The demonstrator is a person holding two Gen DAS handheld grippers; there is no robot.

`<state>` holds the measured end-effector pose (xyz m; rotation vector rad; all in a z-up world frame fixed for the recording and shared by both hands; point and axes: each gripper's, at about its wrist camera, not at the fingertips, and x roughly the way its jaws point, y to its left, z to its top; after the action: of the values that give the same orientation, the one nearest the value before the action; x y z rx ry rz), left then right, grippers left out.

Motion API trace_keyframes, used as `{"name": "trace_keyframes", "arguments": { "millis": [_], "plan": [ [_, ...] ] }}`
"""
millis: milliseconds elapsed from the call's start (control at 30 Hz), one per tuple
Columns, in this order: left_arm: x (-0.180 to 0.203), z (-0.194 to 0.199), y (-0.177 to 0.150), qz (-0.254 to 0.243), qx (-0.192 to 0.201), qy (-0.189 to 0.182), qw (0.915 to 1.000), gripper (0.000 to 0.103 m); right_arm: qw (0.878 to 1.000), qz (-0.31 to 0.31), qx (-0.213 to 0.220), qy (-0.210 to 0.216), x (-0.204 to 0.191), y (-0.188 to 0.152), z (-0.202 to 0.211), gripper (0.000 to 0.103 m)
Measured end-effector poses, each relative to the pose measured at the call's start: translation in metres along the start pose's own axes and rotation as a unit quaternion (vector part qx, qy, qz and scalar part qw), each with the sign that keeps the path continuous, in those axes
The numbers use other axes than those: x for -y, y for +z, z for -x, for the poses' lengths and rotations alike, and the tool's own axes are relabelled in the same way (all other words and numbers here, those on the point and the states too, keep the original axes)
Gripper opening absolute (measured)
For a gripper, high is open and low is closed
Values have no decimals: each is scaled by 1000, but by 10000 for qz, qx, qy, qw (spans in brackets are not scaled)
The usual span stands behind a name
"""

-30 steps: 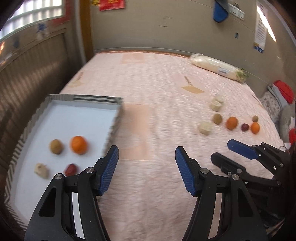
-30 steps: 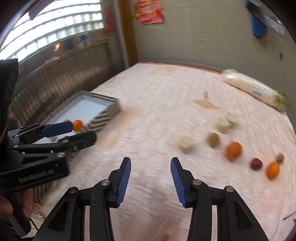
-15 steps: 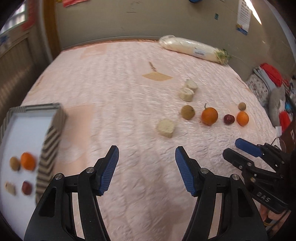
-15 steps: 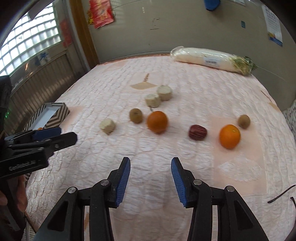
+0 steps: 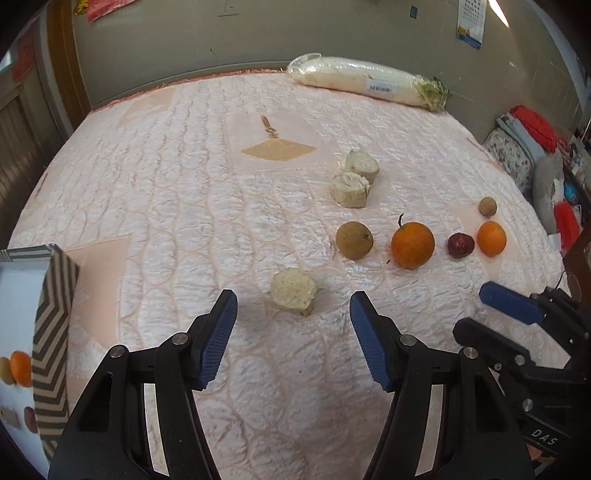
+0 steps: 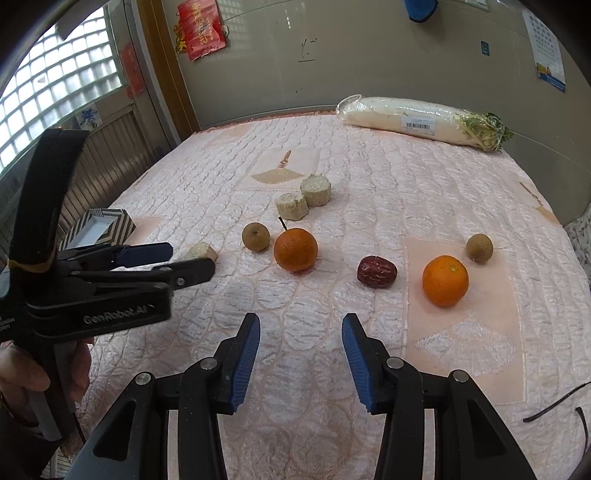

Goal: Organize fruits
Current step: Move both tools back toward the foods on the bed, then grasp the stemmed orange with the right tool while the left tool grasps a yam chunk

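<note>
You face a bed under a pale pink quilted bedspread (image 6: 369, 177), pushed against a grey-green wall (image 6: 332, 55) hung with a red paper decoration (image 6: 201, 27) and a calendar (image 5: 470, 22). To your left, daylight enters through a glass-block window (image 6: 62, 77); folded bedding (image 5: 524, 144) is piled at right.

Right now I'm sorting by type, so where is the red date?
In the right wrist view the date lies right of centre on the quilt, between the two oranges, touching neither.
</note>
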<state>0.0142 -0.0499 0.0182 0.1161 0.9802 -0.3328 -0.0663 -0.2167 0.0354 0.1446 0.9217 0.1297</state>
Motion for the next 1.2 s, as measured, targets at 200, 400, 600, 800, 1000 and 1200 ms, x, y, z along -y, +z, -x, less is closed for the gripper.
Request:
{"name": "trace_keyframes", "arguments": {
  "millis": [200, 400, 600, 800, 1000, 1200],
  "plan": [
    [-5, -6, 0, 37, 47, -25, 10000, 64, 9996, 279, 40, 18, -7, 17, -11, 45],
    [-6, -10, 2, -26, 59, 24, 10000, 62, 9980, 625, -90, -100, -16, 36, -35, 45],
    [-5, -12, 2, -124, 77, 102, 9998, 62, 9982, 547, -240, -48, -6, 47, -53, 42],
    [-9, -7, -3, -155, 152, 139, 9997, 27, 9980, 601, -198, -61, -17, 41, -50, 31],
    [-16, 14, -17, -20, 236, 187, 9995, 27, 9993, 377, 76, 19, -27, 31, -30, 31],
    [-23, 41, -34, 52, 368, 428, 9984, 27, 9996, 140, 152, 168, -40, 17, -18, 31]
  ]
}}
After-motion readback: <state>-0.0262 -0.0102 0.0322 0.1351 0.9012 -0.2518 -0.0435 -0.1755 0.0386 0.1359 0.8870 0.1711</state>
